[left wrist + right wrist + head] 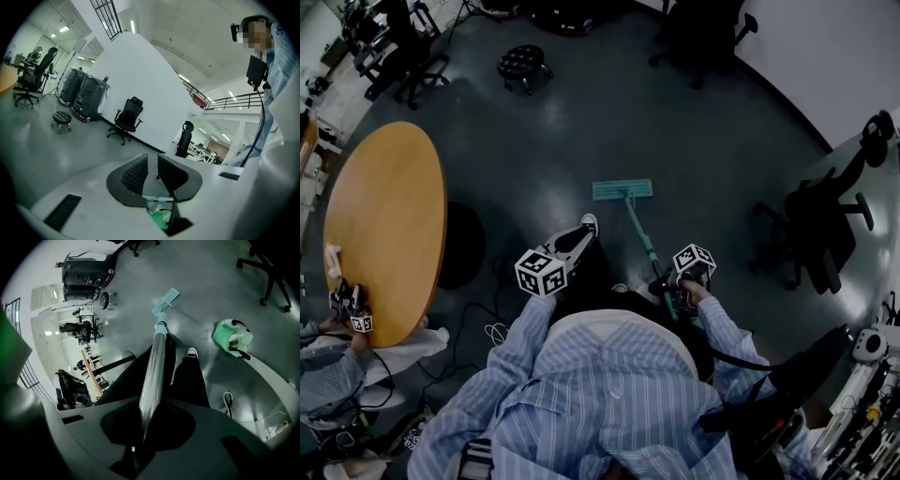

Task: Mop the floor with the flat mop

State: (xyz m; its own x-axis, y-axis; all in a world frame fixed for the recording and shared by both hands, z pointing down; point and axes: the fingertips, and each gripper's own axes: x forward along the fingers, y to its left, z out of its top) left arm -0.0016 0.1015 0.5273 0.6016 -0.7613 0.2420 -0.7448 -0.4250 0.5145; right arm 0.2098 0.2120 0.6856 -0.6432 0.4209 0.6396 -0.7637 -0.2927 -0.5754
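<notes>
The flat mop's teal head [622,190] lies flat on the dark grey floor, just ahead of my feet. Its handle [645,242] slants back to my right gripper [677,281], which is shut on it. In the right gripper view the silver handle [153,366] runs out from between the jaws of the right gripper [149,414] to the mop head [165,301]. My left gripper [570,244] is off the mop, held beside my left leg. In the left gripper view the left gripper [152,171] points level across the room, its jaws a little apart and holding nothing.
A round wooden table [384,225] stands at the left, with another person's hand and gripper [349,307] at its edge. A black office chair [820,230] is at the right, a stool [523,64] far ahead. Cables [492,328] and a green bag [232,336] lie on the floor.
</notes>
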